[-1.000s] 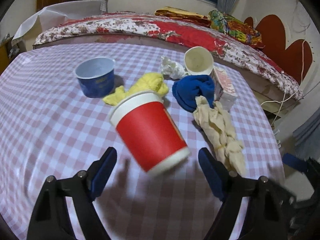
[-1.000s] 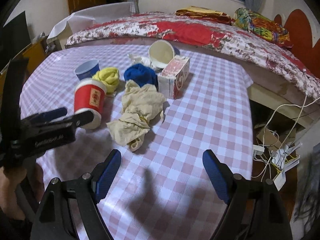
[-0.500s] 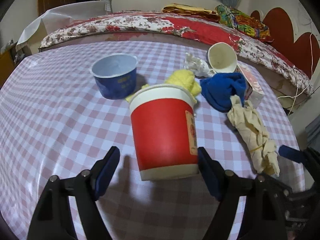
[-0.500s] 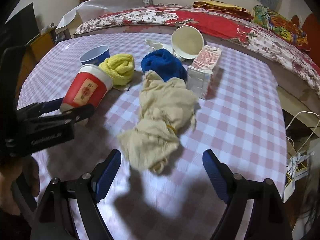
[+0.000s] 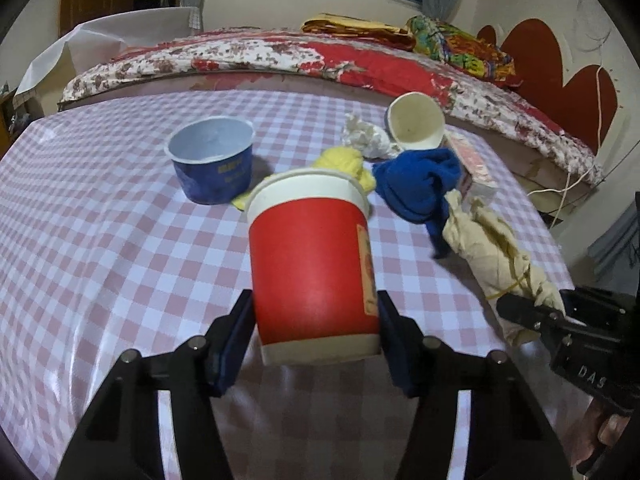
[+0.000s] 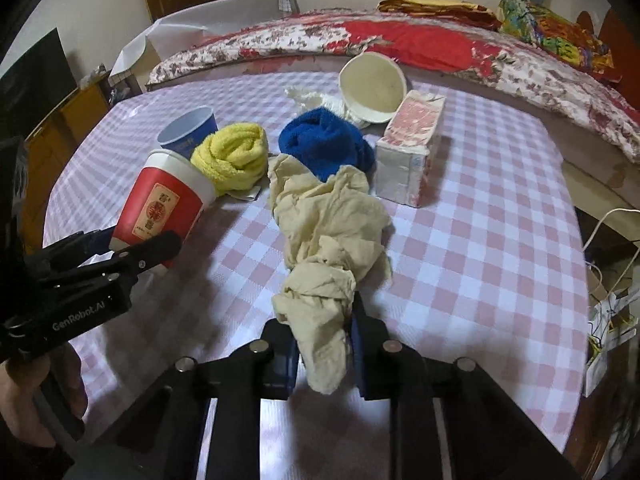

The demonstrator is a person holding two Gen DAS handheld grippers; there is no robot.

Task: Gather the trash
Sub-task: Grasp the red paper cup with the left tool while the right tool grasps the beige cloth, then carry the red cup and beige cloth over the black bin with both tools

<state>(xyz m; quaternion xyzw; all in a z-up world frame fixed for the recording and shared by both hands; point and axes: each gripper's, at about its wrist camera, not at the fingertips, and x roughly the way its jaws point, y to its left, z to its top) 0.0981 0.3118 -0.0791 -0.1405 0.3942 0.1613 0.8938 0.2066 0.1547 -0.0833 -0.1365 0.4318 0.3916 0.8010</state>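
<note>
Left gripper (image 5: 316,336) has just been closing and now clamps the red paper cup (image 5: 310,264) low on its wall, at lower centre of the left wrist view; in the right wrist view the cup's label shows a round red emblem with small print too fine to read. Right gripper (image 6: 322,354) has just closed and pinches the near end of the crumpled beige paper (image 6: 328,240), which trails up-frame across the checked tabletop (image 6: 480,240) to the blue cloth (image 6: 324,144). Legible writing: "GenRobot.AI" on the left gripper body at lower left of the right wrist view, "DAS" on the right gripper body at lower right of the left wrist view.
</note>
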